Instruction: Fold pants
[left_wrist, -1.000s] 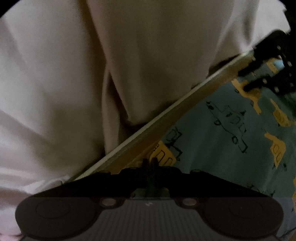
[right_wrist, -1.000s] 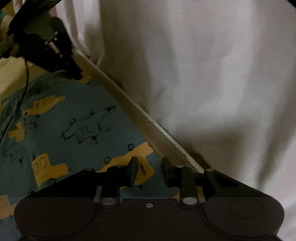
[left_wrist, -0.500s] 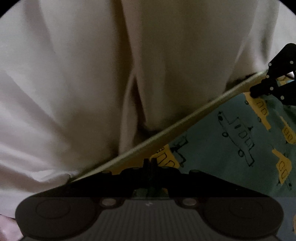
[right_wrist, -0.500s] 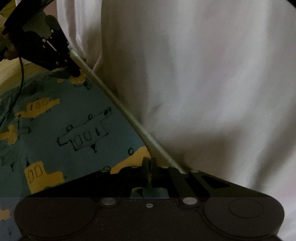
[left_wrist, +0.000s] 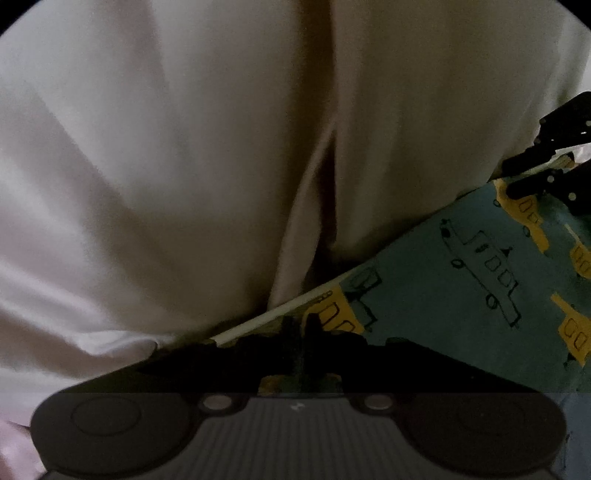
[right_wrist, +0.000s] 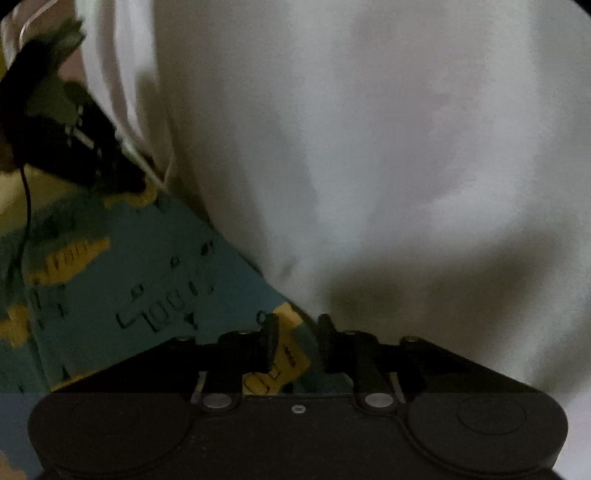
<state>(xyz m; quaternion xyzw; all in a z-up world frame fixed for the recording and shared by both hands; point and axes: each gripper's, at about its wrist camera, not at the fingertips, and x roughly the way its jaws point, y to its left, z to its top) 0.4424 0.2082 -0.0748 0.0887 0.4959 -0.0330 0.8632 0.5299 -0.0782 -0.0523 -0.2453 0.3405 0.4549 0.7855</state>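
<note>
Left gripper jaws pinching pants hem; right gripper jaws spread around fabric; next, right must close, then carry fold over

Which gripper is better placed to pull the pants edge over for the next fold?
Left. The left gripper is shut on the edge of the pants, while the right gripper stands open and grips nothing.

White sheet – patterned teal pants lying on it
</note>
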